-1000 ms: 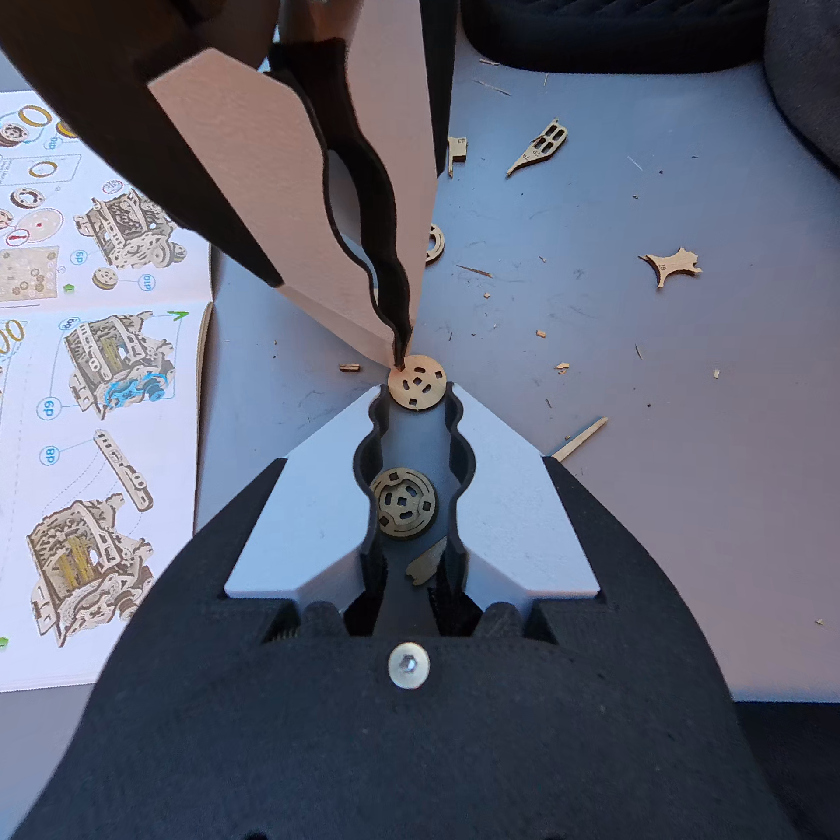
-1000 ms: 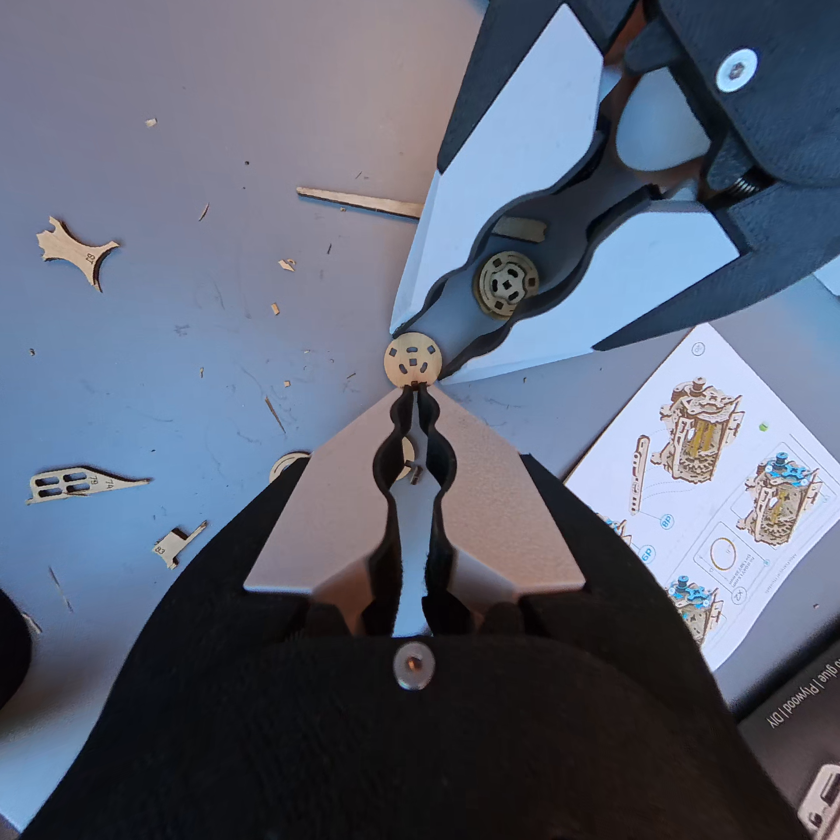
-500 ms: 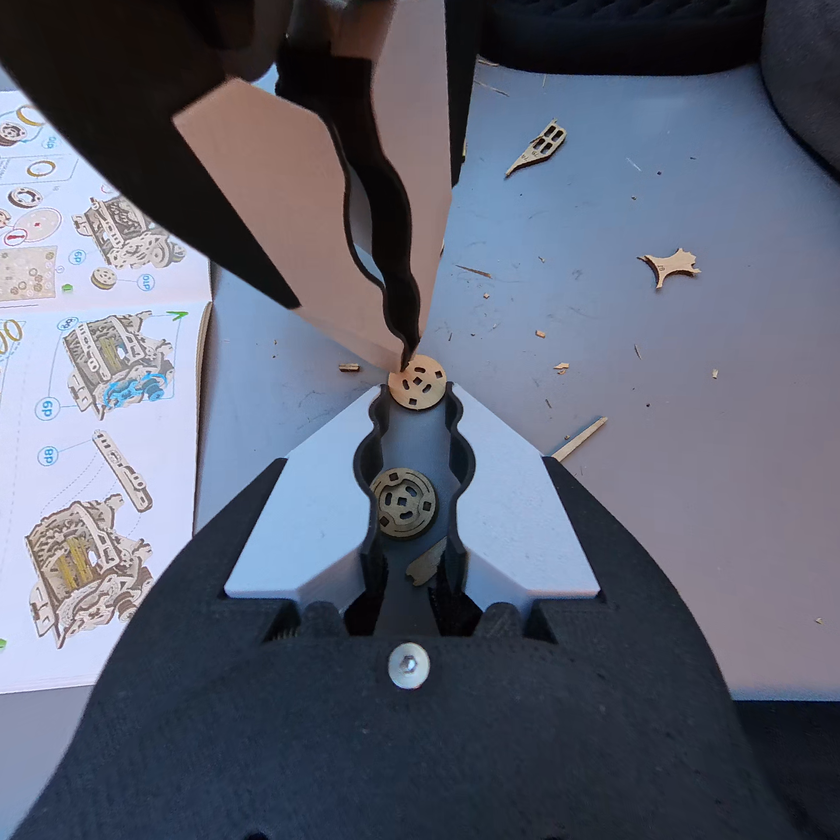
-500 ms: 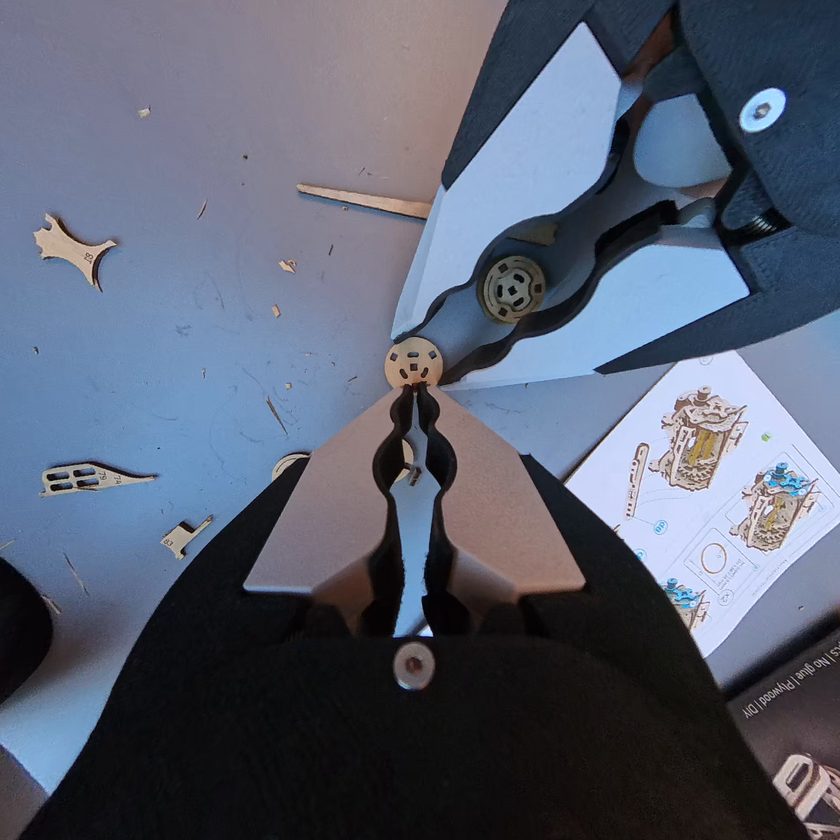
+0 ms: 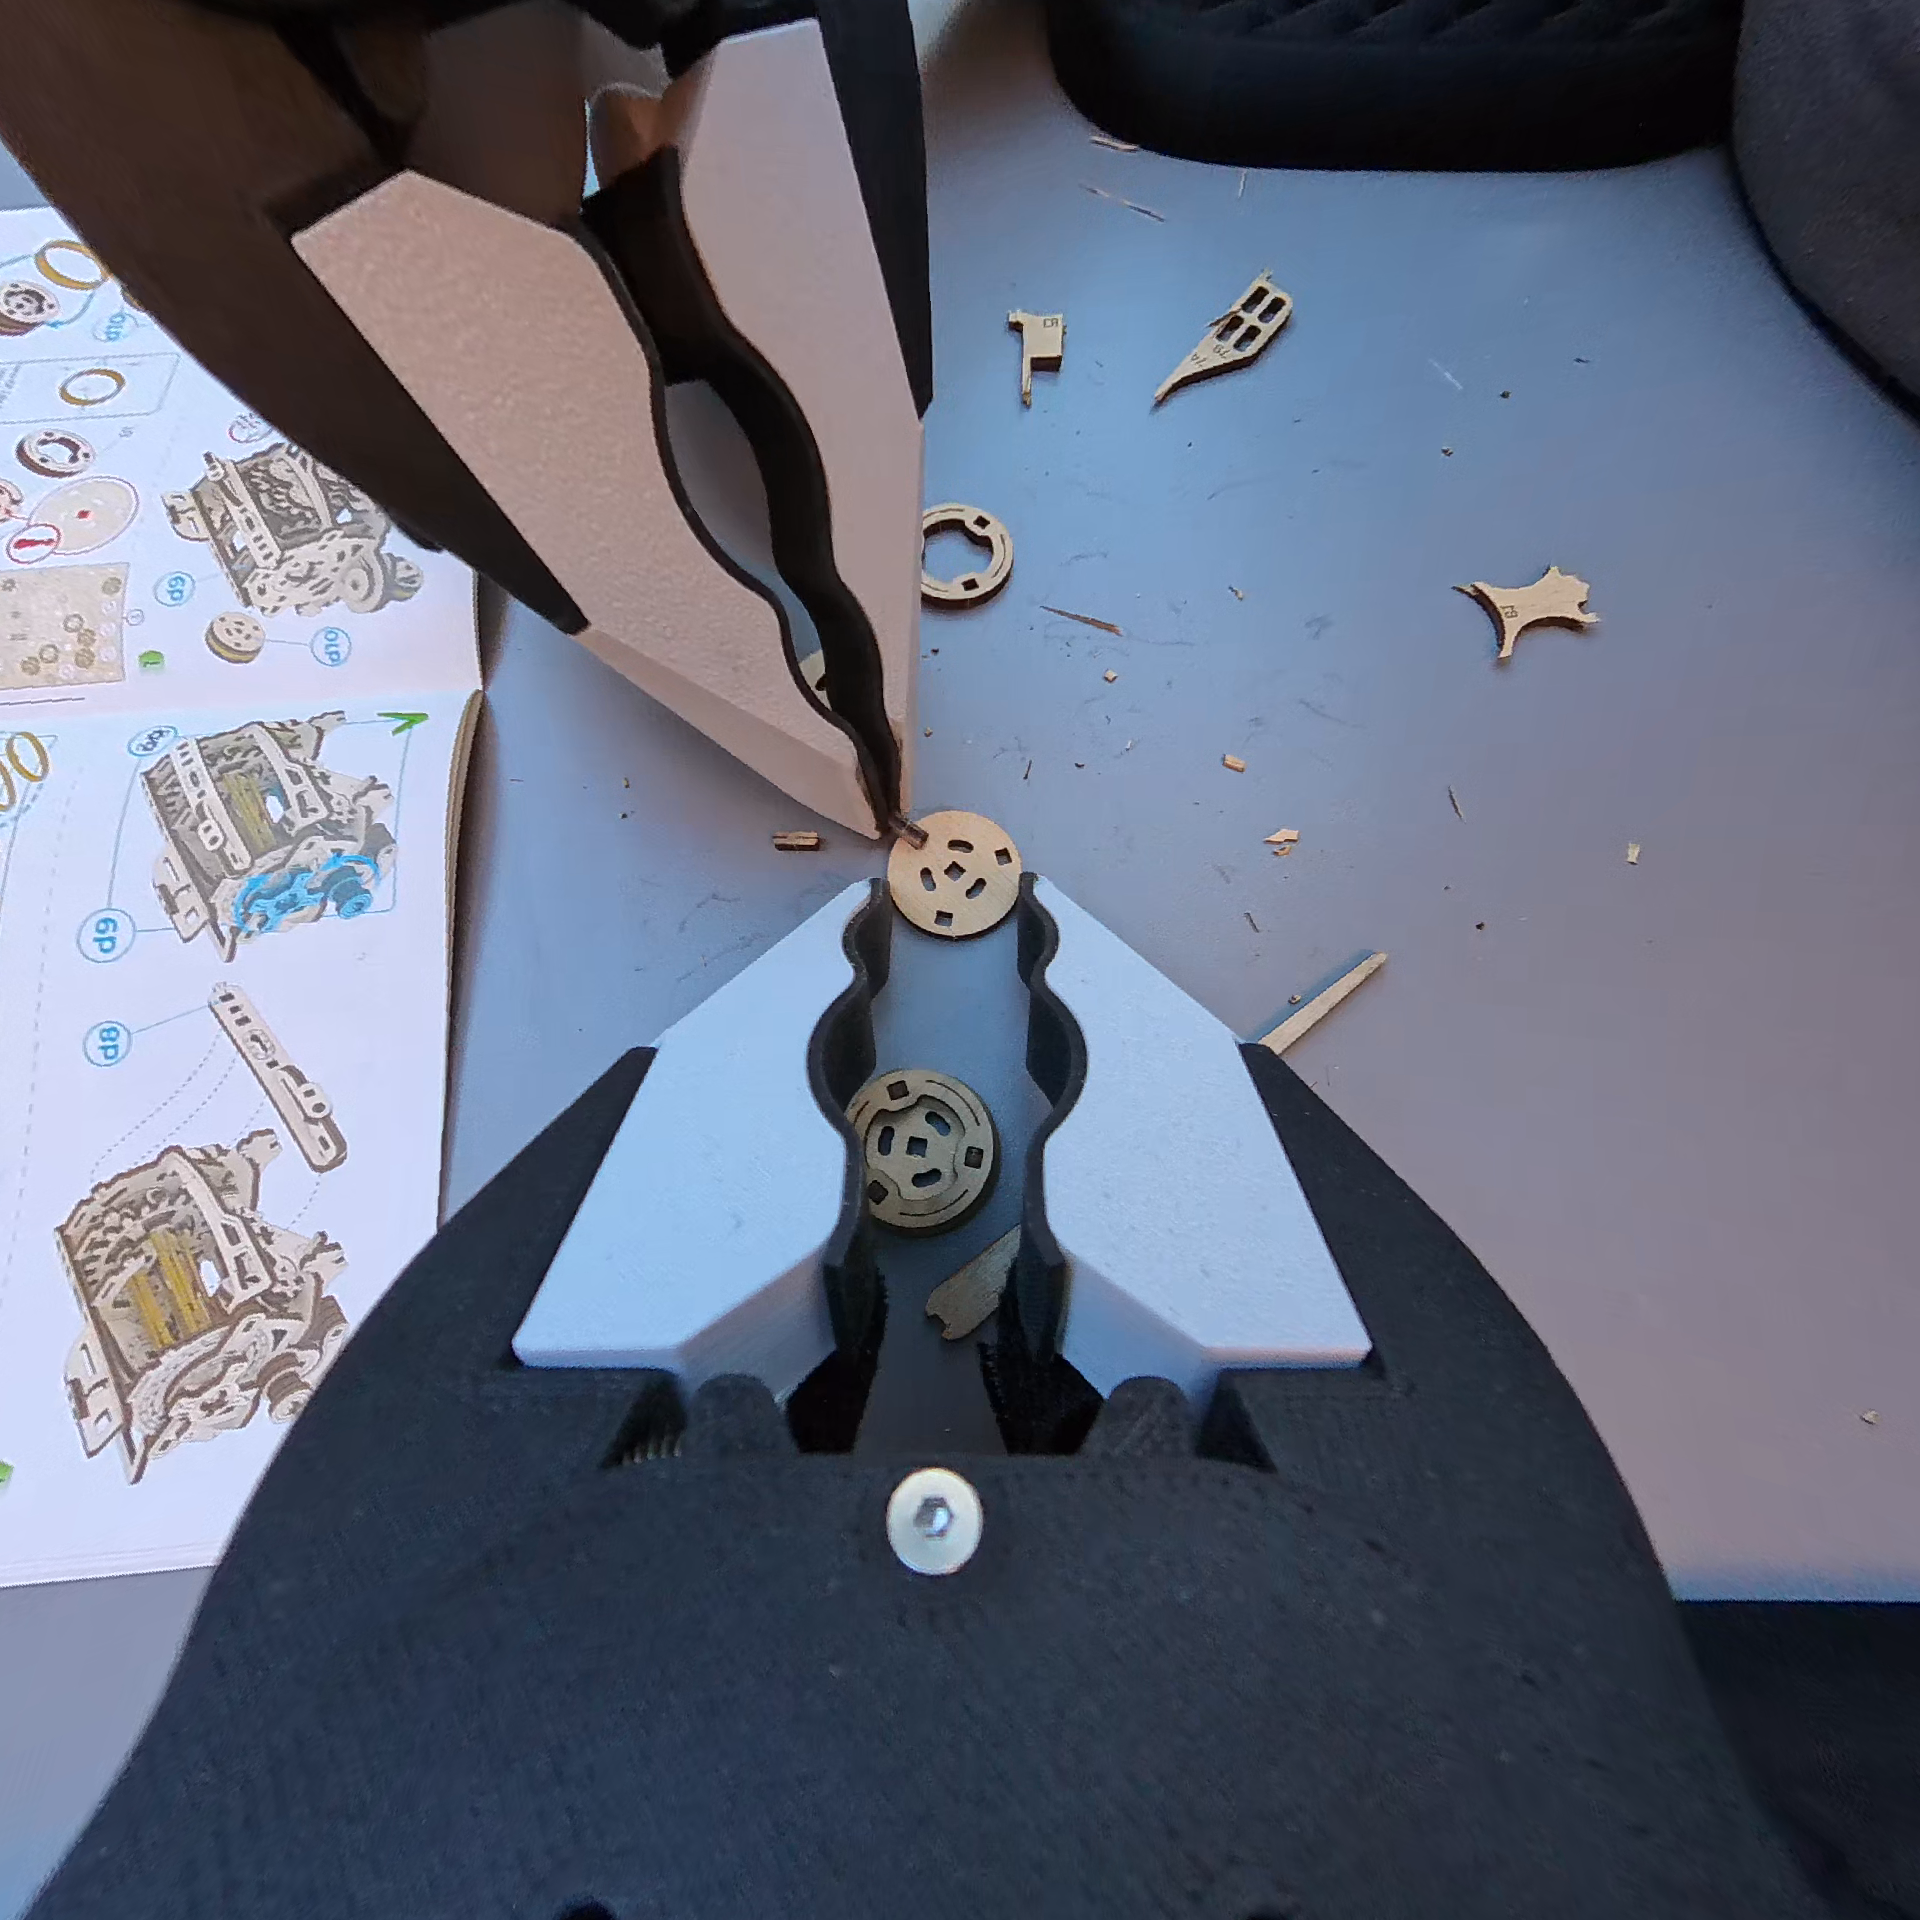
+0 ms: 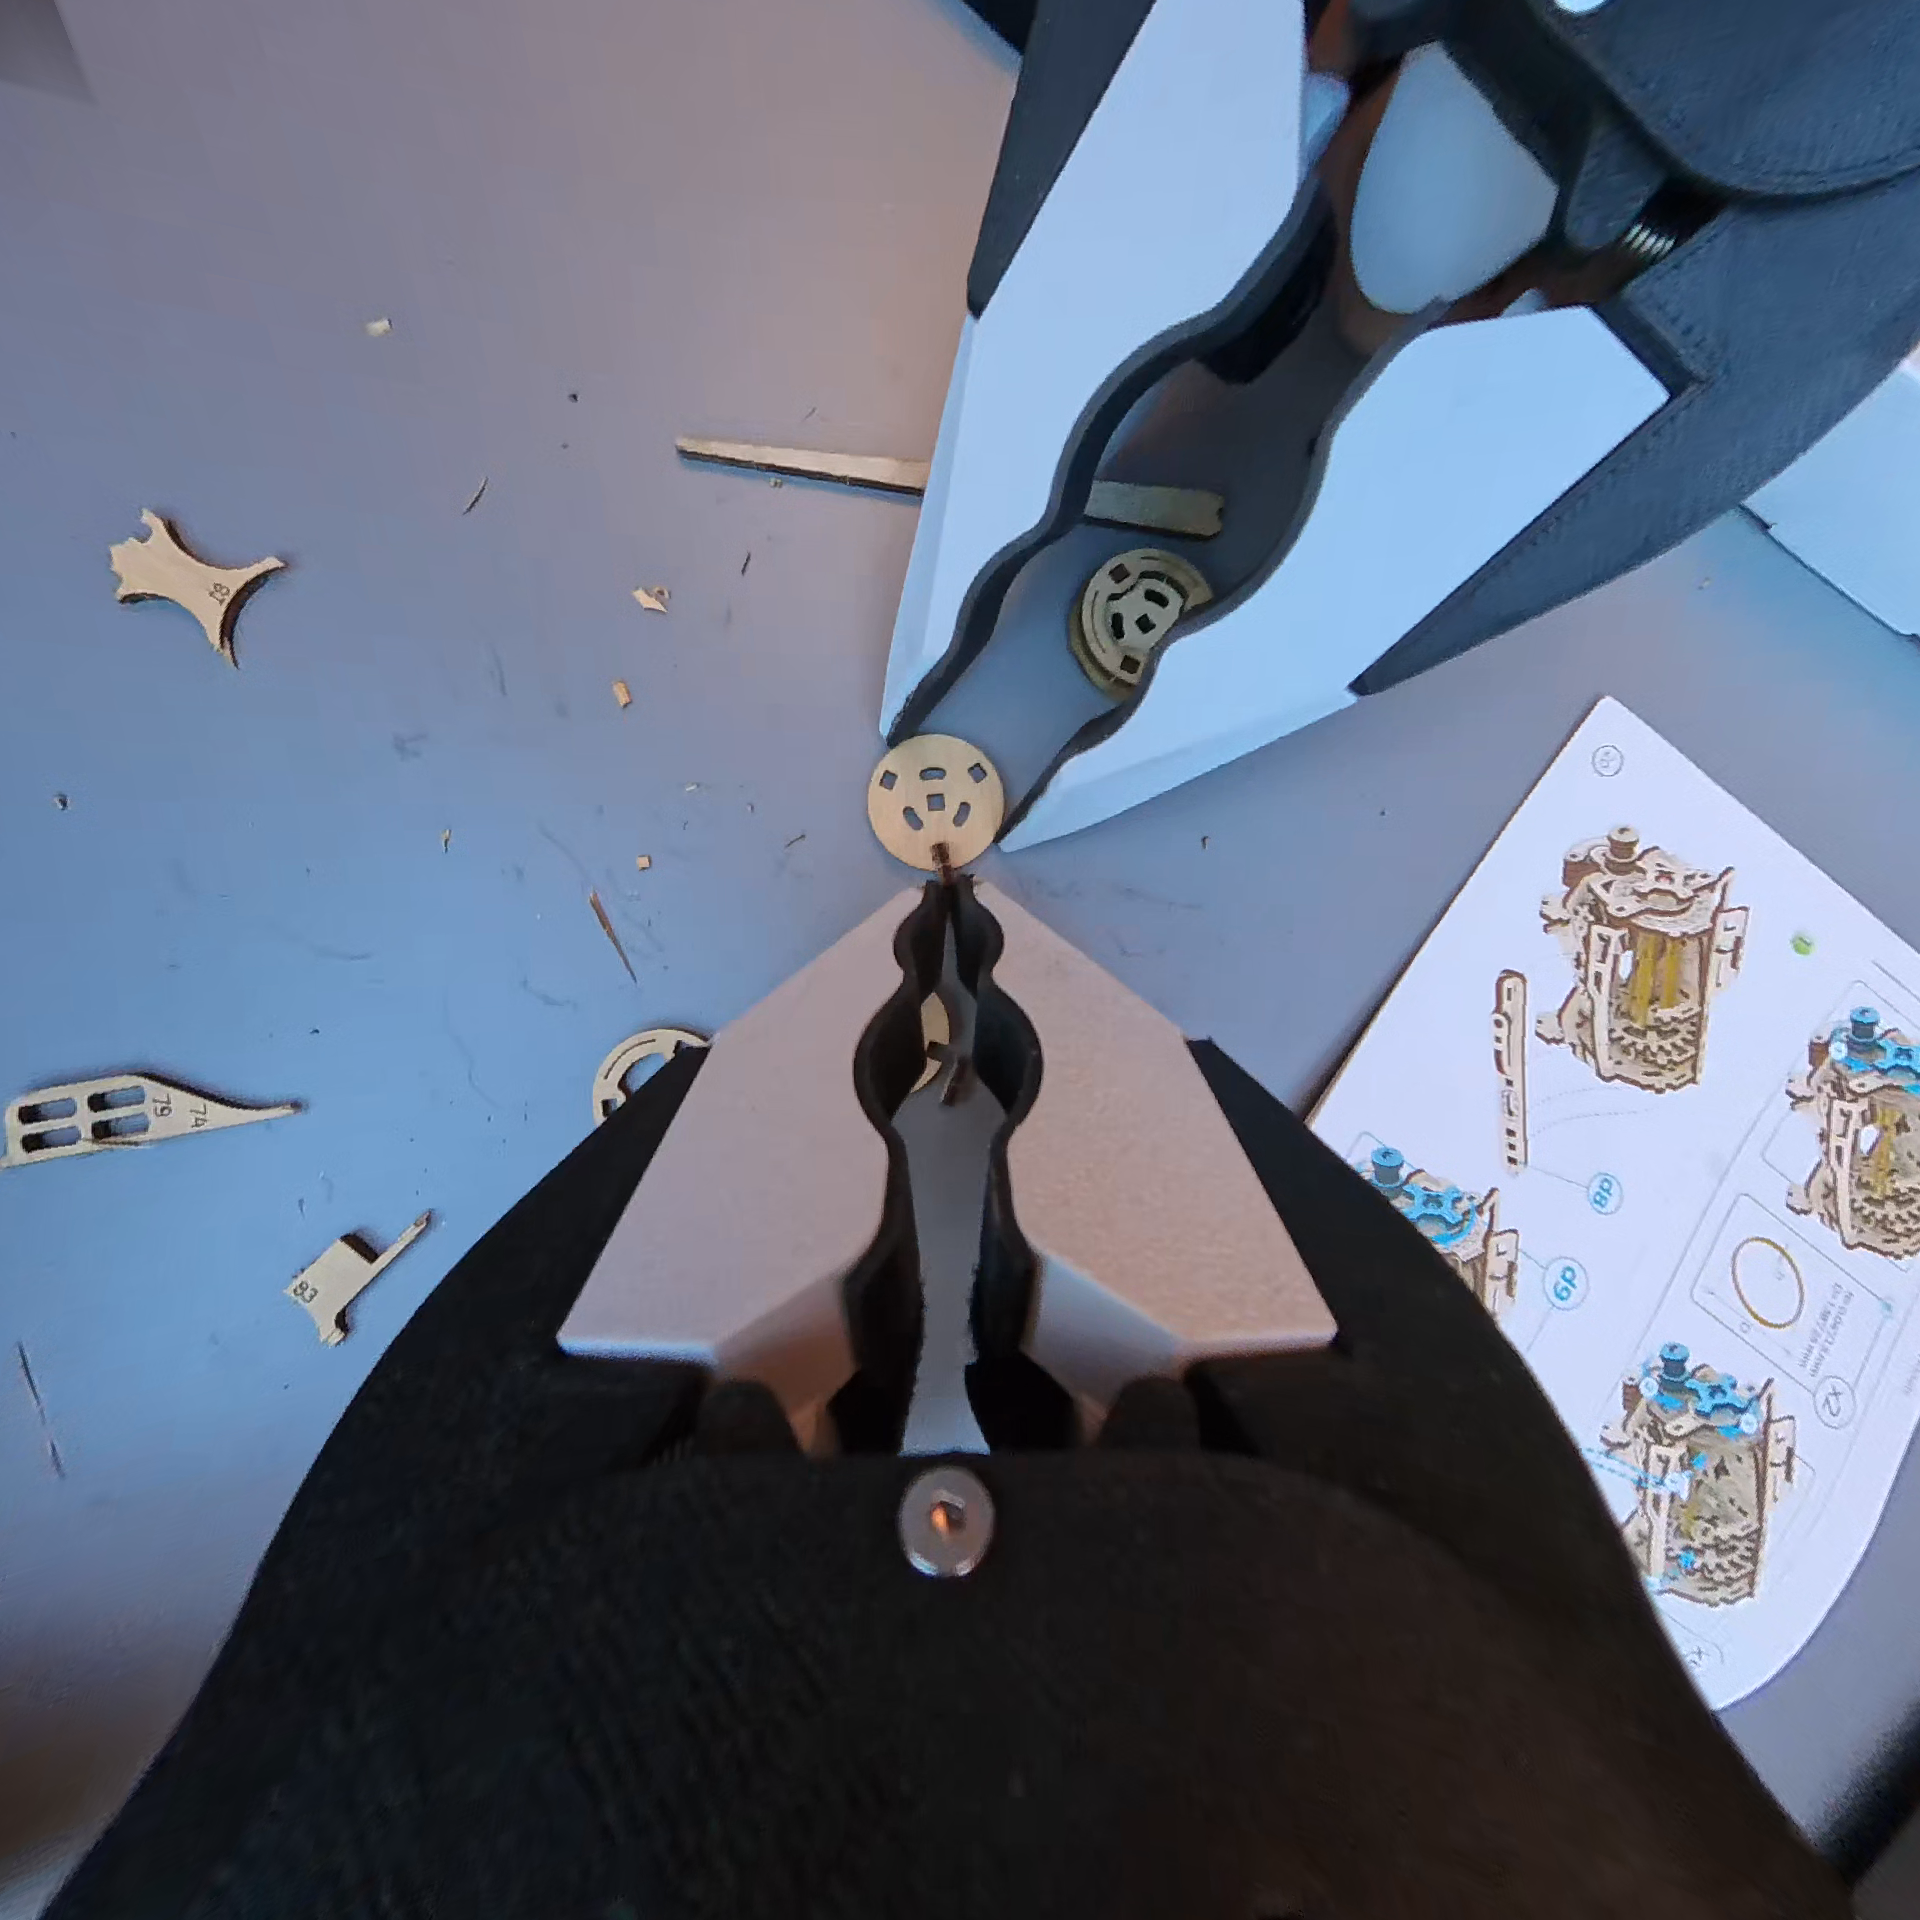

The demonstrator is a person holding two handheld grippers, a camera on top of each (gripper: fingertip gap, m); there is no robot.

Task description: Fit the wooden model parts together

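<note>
Left tool (image 5: 954, 883) pinching flat wooden disc (image 5: 954, 875) by its rim, face up above grey surface (image 5: 1455, 1039). Right tool (image 6: 943, 885) pressed together on tiny peg (image 6: 940, 858), mostly hidden, long axis toward disc's edge slot.

The instruction booklet (image 5: 208, 831) runs off the left edge of the left wrist view and off the right edge of the right wrist view. In the right wrist view, a wooden ring (image 6: 639, 1065) at centre left is half covered by the right gripper (image 6: 948, 883). A small peg (image 6: 940, 854) at that gripper's tips is too small to make out. The dark object (image 5: 1382, 73) along the upper edge of the left wrist view is cropped.
</note>
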